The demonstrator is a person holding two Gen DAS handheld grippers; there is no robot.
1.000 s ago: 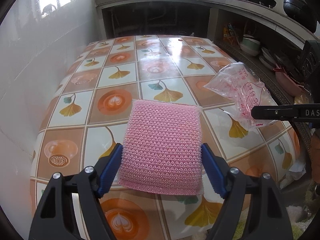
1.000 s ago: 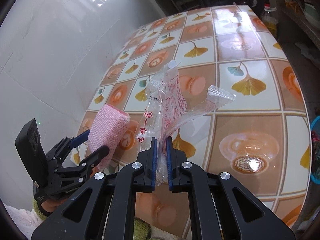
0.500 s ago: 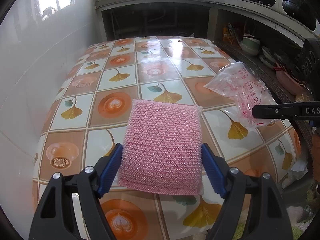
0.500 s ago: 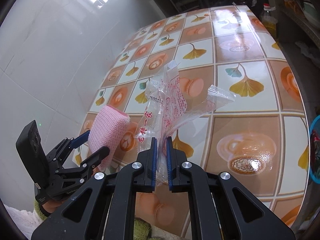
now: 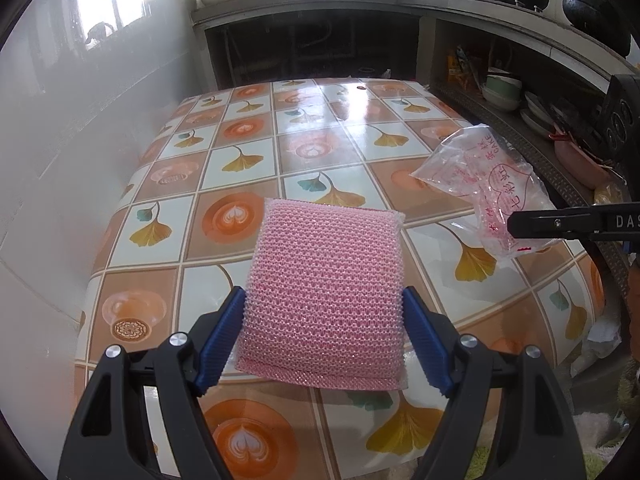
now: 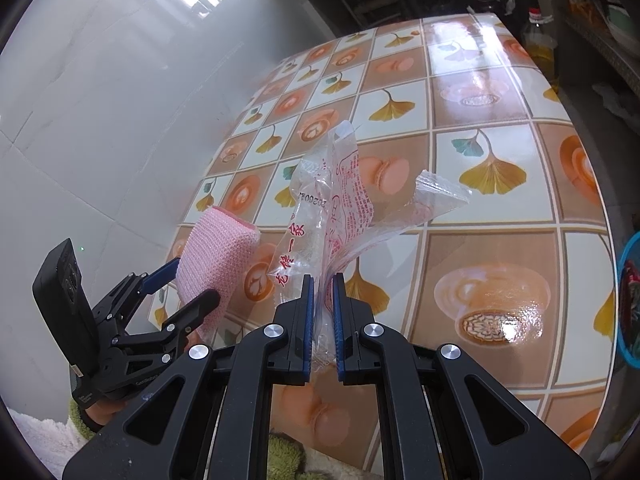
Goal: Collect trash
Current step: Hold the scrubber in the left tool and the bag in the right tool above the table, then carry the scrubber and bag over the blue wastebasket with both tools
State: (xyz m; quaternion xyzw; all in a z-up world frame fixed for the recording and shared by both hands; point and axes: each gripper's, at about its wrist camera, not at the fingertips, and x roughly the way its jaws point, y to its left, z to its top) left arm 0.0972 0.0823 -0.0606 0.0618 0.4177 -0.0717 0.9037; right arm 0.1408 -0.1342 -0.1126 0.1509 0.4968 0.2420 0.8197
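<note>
My left gripper [image 5: 322,300] is shut on a pink mesh scouring sponge [image 5: 326,300] and holds it above the near edge of the tiled table [image 5: 240,168]. The sponge also shows in the right wrist view [image 6: 218,256], with the left gripper [image 6: 192,284] around it. My right gripper [image 6: 322,284] is shut on a crumpled clear plastic bag with red print [image 6: 340,200], held above the table. The bag shows at the right of the left wrist view [image 5: 488,184], pinched by the right gripper [image 5: 516,224].
The table [image 6: 500,240] has a glossy ginkgo and coffee pattern. A white tiled wall [image 5: 60,160] runs along its left. Shelves with bowls and pots [image 5: 504,92] stand right and behind. A blue basket [image 6: 628,300] sits beside the table's right edge. An oil bottle [image 6: 540,44] stands beyond it.
Both grippers keep their hold. The left wrist view has pulled back and risen slightly, so more of the table and shelves shows. The bag hangs much the same.
</note>
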